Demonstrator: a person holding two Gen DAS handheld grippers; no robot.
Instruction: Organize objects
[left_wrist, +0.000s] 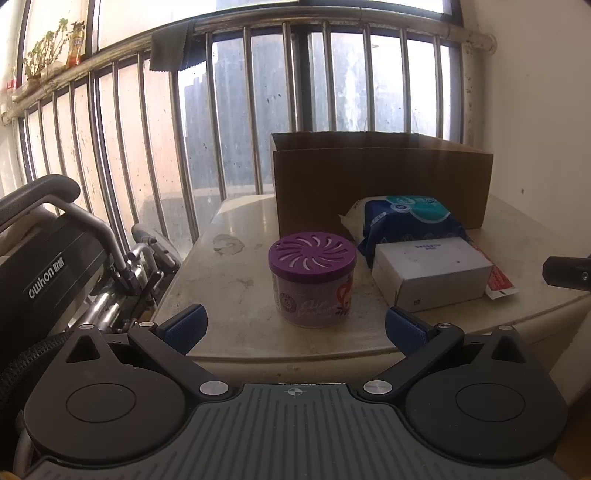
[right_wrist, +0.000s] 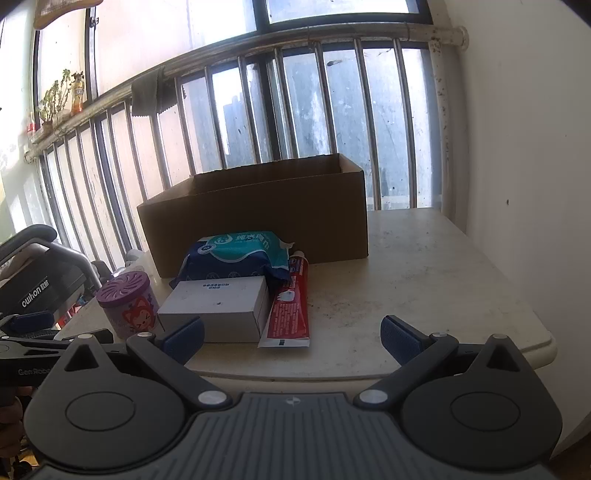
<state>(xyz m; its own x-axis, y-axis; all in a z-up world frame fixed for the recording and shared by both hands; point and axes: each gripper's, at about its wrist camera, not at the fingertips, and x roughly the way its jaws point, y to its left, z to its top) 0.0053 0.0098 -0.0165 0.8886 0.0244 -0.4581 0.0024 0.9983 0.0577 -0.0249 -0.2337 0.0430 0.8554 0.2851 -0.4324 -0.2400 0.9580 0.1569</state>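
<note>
You are holding the left gripper (left_wrist: 295, 328) with its jaws spread wide and nothing between them, low in the frame at the near edge of the table (left_wrist: 240, 280). Just beyond the gap, in the centre of the left wrist view, the air freshener jar (left_wrist: 313, 278) is standing upright with its purple slotted lid on top. To its right, the white box (left_wrist: 432, 273) is lying flat, and the blue wipes pack (left_wrist: 406, 218) is leaning behind it, partly overlapped by the box. A sliver of the red toothpaste tube (left_wrist: 500, 284) is peeking out at the box's right end. The open cardboard box (left_wrist: 380, 184) is sitting behind all of them, in the upper right of the middle area.

You are keeping the right gripper (right_wrist: 291, 338) equally wide apart and empty, at the bottom of its frame. In that view the toothpaste tube (right_wrist: 290, 310) is lying just right of the white box (right_wrist: 218, 308), touching its side, with its cap pointing toward the cardboard box (right_wrist: 258, 218). The jar (right_wrist: 129, 304) is showing at the left, beside the white box. A folded wheelchair (left_wrist: 48, 266) is standing at the left of the table, against the window bars (left_wrist: 177, 140).
</note>
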